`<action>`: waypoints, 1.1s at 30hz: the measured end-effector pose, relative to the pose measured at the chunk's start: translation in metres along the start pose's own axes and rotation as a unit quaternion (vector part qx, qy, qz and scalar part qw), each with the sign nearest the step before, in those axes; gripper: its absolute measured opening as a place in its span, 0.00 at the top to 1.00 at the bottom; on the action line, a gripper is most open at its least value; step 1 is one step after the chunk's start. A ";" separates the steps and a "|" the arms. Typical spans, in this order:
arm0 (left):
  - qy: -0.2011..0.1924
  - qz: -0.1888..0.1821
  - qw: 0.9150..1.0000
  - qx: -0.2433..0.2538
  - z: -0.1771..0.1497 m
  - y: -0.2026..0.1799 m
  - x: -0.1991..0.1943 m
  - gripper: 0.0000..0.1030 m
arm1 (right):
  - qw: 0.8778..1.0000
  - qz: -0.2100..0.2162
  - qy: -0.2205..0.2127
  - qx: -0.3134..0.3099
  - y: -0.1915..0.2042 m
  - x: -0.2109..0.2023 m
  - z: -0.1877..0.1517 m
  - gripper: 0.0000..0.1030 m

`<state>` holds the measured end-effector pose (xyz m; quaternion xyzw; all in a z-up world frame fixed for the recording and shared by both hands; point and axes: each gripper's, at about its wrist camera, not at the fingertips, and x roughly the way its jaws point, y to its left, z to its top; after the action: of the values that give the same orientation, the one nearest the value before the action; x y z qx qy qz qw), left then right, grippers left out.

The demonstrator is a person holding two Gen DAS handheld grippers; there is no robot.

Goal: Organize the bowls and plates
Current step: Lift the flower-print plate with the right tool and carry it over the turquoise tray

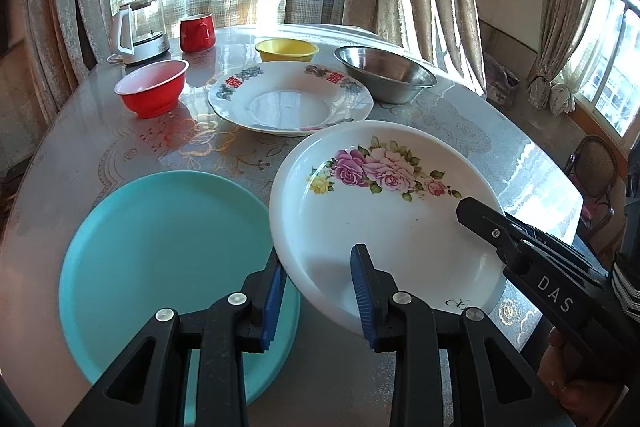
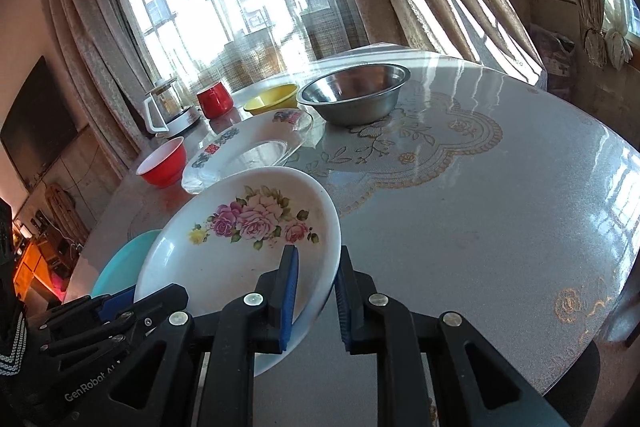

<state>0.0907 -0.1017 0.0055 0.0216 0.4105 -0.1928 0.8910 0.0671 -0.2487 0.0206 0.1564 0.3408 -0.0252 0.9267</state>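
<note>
A white plate with pink roses (image 1: 380, 227) (image 2: 240, 259) hangs tilted above the table, held at two sides. My left gripper (image 1: 318, 267) is shut on its near-left rim, one blue pad under the rim and one inside. My right gripper (image 2: 317, 259) is shut on the opposite rim and shows as a black finger (image 1: 480, 223) in the left wrist view. The left gripper (image 2: 120, 301) appears at the lower left of the right wrist view. A turquoise plate (image 1: 160, 247) (image 2: 124, 259) lies flat below and left of the rose plate.
Further back stand a white plate with red characters (image 1: 290, 99) (image 2: 248, 147), a red bowl (image 1: 154, 87), a yellow bowl (image 1: 286, 50), a steel bowl (image 1: 384, 73) (image 2: 354, 93), a red mug (image 1: 197, 31) and a glass kettle (image 1: 140, 27). The round table (image 2: 480, 207) has a glossy cover.
</note>
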 end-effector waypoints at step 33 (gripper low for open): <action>0.022 0.072 0.995 -0.065 -0.035 0.126 -0.013 0.68 | 0.990 0.066 0.087 -0.094 0.123 0.059 -0.032 0.79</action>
<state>0.1032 0.0264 -0.0229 -0.0025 0.4391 -0.1006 0.8928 0.1109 -0.1189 -0.0065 0.0928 0.4094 0.0819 0.9039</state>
